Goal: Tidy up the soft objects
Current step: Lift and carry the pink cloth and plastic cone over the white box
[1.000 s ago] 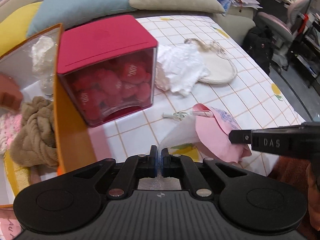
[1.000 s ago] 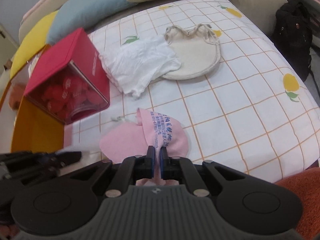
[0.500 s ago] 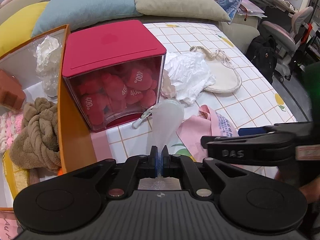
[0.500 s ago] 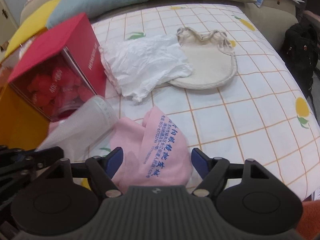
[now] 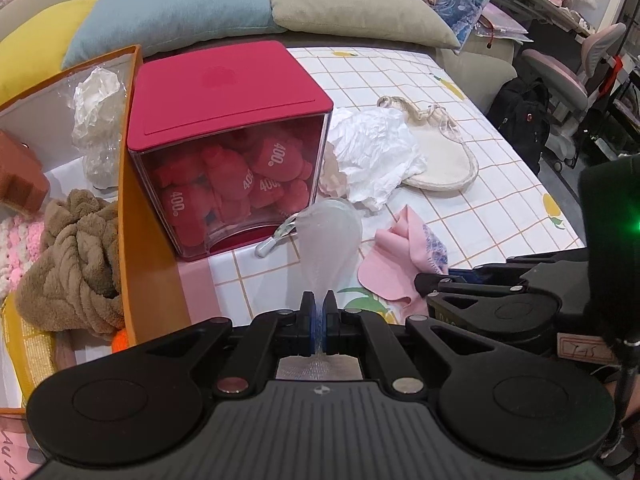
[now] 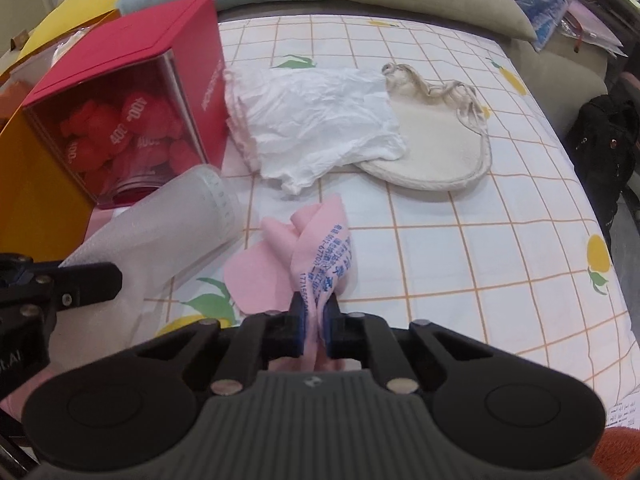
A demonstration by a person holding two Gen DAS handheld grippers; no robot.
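A: Why is the clear pouch (image 5: 328,236) lifted by one corner?

B: The left tongs (image 5: 319,307) are pinched tight on its edge, so it hangs open above the bench (image 5: 500,216), probably ready for stuffing.

A: And the pink cloth (image 6: 316,264)?

B: The right tongs (image 6: 314,312) are clamped on its bunched end, just beside the pouch; the rest trails on the bench. I'd guess it goes inside, or into the orange box (image 5: 140,248) where the brown towel (image 5: 76,264) already sits.
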